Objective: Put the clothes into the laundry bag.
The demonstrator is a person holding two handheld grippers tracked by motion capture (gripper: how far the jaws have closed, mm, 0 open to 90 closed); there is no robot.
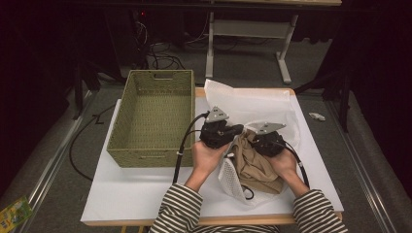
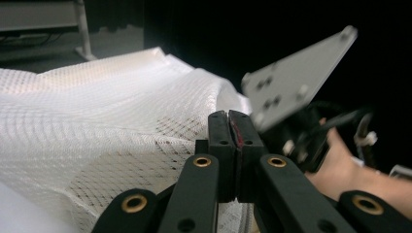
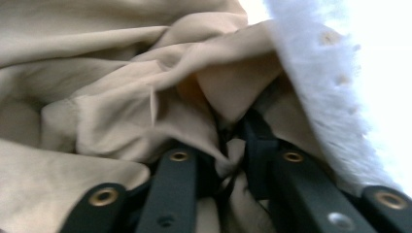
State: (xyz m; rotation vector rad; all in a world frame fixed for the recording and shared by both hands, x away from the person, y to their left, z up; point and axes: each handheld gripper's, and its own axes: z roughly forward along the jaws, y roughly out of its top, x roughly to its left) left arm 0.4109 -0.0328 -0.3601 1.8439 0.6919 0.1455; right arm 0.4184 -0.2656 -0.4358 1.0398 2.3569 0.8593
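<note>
On white table [image 1: 121, 194]: basket [image 1: 153, 116] waiting at left, mesh bag [image 1: 252, 104] spread at right, tan garment [image 1: 255, 162] half out of its mouth. Left gripper [image 1: 232, 130] clamped on mesh; right gripper [image 1: 265, 141] parted among tan folds, grip uncertain.

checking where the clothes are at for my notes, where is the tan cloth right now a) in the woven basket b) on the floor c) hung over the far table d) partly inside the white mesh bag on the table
d: in the high view the tan cloth lies bunched on the table with the white mesh bag wrapped around it, between the two grippers; the woven basket sits apart at the left.
</note>
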